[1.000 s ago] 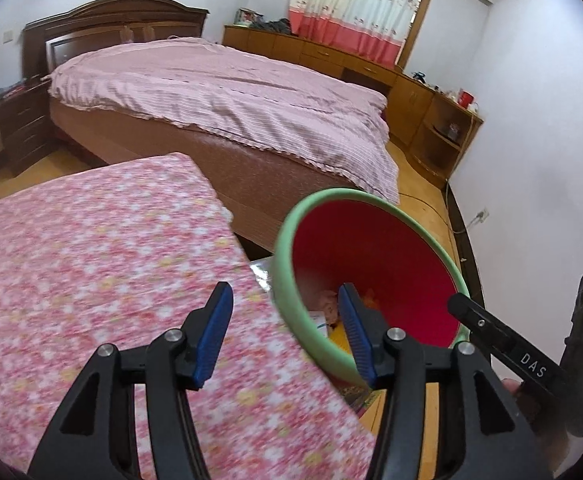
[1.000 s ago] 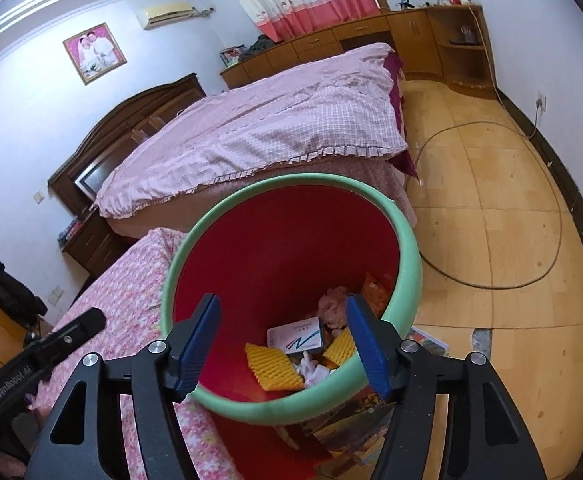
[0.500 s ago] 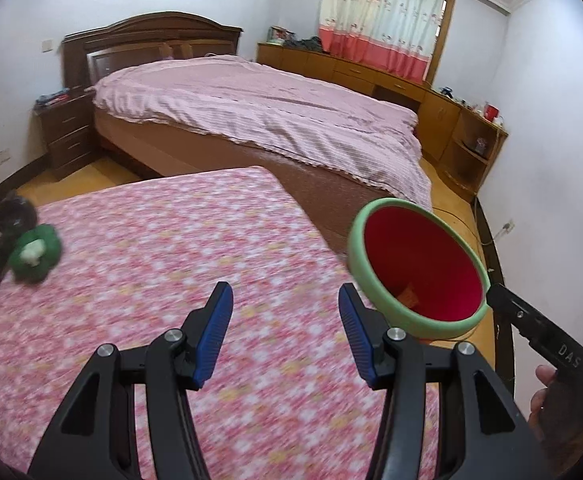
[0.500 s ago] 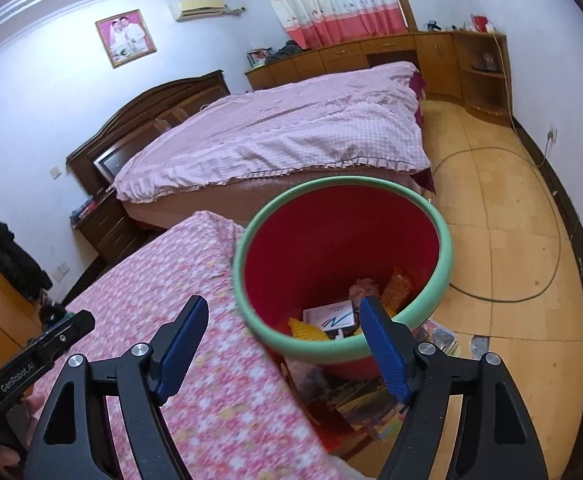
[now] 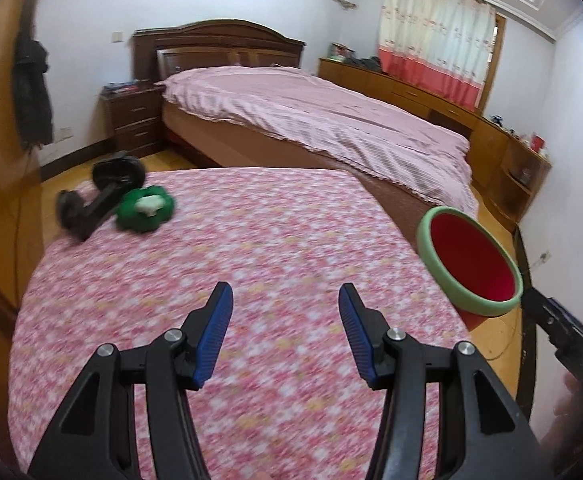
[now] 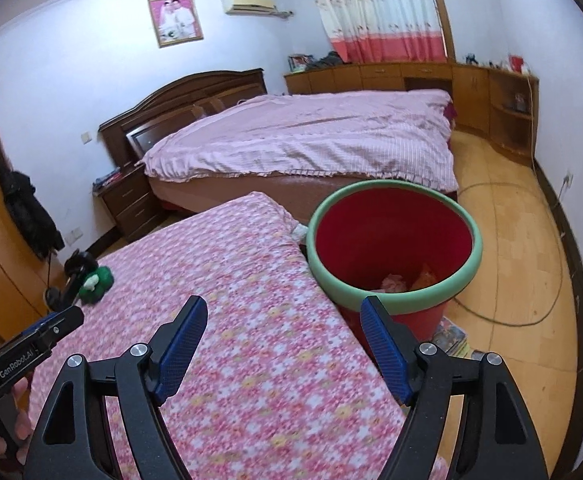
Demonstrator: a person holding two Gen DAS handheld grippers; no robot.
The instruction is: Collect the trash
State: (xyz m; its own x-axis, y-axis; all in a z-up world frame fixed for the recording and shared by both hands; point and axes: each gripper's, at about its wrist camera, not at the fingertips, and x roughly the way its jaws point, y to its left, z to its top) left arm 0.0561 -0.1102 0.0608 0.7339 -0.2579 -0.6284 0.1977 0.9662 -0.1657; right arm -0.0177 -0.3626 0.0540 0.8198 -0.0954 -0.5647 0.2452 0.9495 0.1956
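A red bin with a green rim point(image 6: 395, 240) stands on the floor at the right edge of the pink floral table point(image 6: 231, 300); some trash lies at its bottom. It also shows in the left wrist view point(image 5: 471, 264). A green ashtray-like dish holding a white crumpled bit point(image 5: 145, 209) lies at the table's far left, also seen in the right wrist view point(image 6: 97, 280). My left gripper point(image 5: 285, 326) is open and empty above the table point(image 5: 251, 260). My right gripper point(image 6: 283, 344) is open and empty, near the bin.
A black dumbbell-like object point(image 5: 99, 196) lies beside the green dish. A large bed with a pink cover point(image 5: 311, 120) stands behind the table. Magazines point(image 6: 451, 340) lie on the wooden floor by the bin. A cable point(image 6: 531, 312) loops over the floor.
Both grippers pulled back from over the bin and swung left over the table. The green dish and black object came into view.
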